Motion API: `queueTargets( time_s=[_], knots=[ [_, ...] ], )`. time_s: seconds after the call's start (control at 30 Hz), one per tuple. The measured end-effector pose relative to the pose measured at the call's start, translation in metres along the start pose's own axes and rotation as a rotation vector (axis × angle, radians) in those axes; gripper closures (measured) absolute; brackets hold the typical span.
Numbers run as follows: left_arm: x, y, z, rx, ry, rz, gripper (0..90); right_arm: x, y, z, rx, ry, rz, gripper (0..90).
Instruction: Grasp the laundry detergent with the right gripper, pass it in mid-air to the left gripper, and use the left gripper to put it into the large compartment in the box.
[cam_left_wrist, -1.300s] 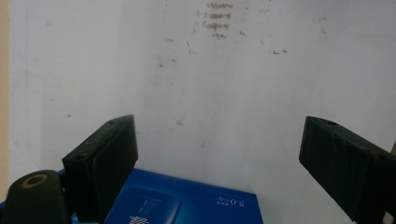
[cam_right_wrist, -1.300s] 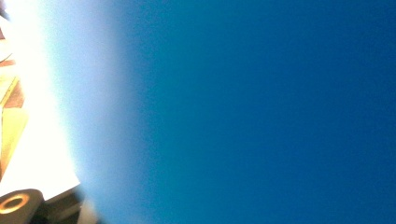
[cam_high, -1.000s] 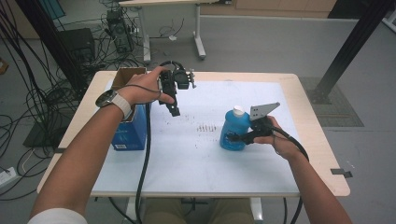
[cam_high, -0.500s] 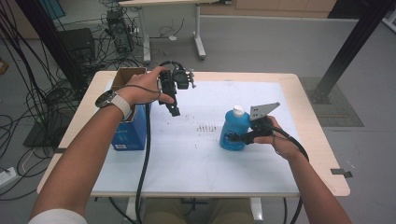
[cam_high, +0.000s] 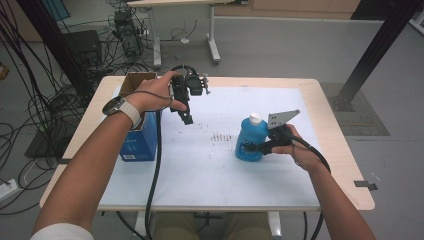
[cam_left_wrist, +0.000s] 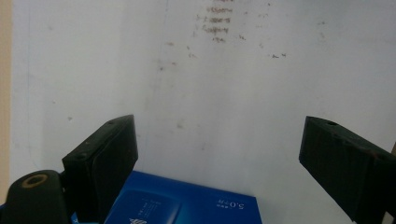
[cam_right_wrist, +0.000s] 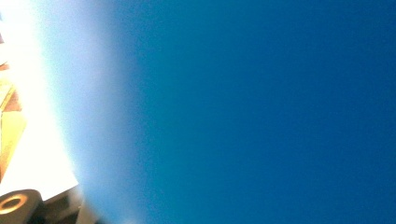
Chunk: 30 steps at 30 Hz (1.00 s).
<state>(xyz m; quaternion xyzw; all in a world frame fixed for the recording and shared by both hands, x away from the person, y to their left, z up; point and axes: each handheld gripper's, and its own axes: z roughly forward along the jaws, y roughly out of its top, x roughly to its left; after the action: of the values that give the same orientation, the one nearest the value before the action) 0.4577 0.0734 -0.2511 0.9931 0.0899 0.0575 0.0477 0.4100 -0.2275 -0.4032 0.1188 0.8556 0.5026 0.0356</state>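
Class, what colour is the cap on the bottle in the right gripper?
White, on a blue bottle; the cap shows best in the high view.

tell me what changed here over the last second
Nothing visibly changed. The right gripper stays clamped on the blue bottle, which stands upright on the white mat. The left gripper keeps hovering with its jaws apart and nothing between them, next to the blue box.
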Motion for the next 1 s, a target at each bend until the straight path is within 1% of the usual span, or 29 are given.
queueTargets(
  time_s=[0.13, 1.0],
  knots=[
    [0.0004, 0.0004, 0.0002, 0.000, -0.001, 0.005, 11.9, -0.0003, 0.0000, 0.0001, -0.001, 0.001, 0.000, 43.3],
    [0.0001, 0.0007, -0.0005, 0.004, 0.003, 0.005, 11.9, -0.0005, -0.0001, 0.0000, 0.001, 0.002, -0.001, 43.2]
  ],
)
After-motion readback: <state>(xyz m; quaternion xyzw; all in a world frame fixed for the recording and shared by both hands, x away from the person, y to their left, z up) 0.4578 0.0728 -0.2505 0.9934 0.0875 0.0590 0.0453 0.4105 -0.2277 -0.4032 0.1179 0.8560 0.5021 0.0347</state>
